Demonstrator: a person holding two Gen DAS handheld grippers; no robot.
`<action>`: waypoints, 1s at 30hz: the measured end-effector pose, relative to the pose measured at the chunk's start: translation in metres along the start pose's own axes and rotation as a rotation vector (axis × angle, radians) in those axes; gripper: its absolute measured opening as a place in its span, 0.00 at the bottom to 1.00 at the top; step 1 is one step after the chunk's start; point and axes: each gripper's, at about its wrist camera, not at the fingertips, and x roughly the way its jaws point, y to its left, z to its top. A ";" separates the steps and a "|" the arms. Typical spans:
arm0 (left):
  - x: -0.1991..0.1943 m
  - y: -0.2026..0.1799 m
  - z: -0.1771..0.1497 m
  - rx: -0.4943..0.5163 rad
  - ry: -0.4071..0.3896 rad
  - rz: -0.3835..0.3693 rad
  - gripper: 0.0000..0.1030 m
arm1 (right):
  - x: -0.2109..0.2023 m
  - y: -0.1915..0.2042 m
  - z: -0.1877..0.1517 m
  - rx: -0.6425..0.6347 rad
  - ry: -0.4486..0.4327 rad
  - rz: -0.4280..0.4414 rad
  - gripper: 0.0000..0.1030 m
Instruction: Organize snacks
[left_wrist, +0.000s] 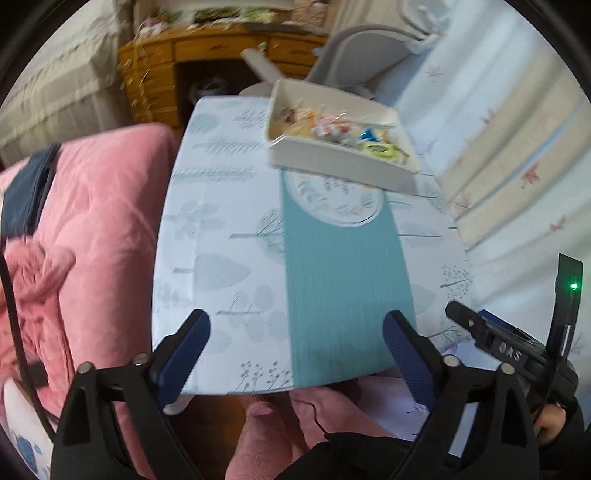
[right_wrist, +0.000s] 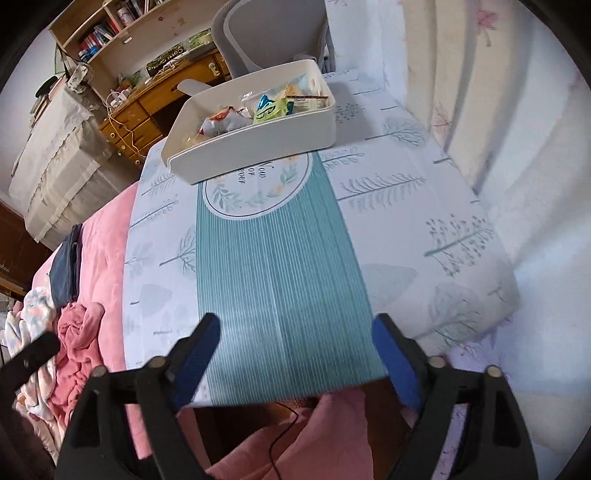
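Note:
A cream rectangular bin (left_wrist: 332, 158) stands at the far end of the small table (left_wrist: 221, 221) and holds several wrapped snacks (left_wrist: 347, 133). It also shows in the right wrist view (right_wrist: 266, 140), with snack packets (right_wrist: 269, 107) inside. My left gripper (left_wrist: 295, 332) is open and empty above the table's near edge. My right gripper (right_wrist: 295, 332) is open and empty above the near edge too, over the teal runner (right_wrist: 280, 277). The right gripper's body also shows at the right edge of the left wrist view.
The table has a leaf-print cloth with a teal runner (left_wrist: 343, 277). A pink quilt (left_wrist: 99, 229) lies on the bed to the left. A grey chair (right_wrist: 273, 33) and a wooden desk (right_wrist: 147, 107) stand behind the table. A curtain (right_wrist: 480, 110) hangs to the right.

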 end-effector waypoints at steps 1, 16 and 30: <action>-0.003 -0.010 0.004 0.016 -0.010 -0.005 0.92 | -0.006 -0.003 0.001 0.001 0.000 0.007 0.89; -0.023 -0.136 0.068 0.002 -0.108 0.018 0.99 | -0.111 -0.042 0.068 -0.150 -0.141 0.116 0.99; -0.033 -0.132 0.059 -0.044 -0.141 0.180 0.99 | -0.108 -0.022 0.078 -0.234 -0.106 0.175 1.00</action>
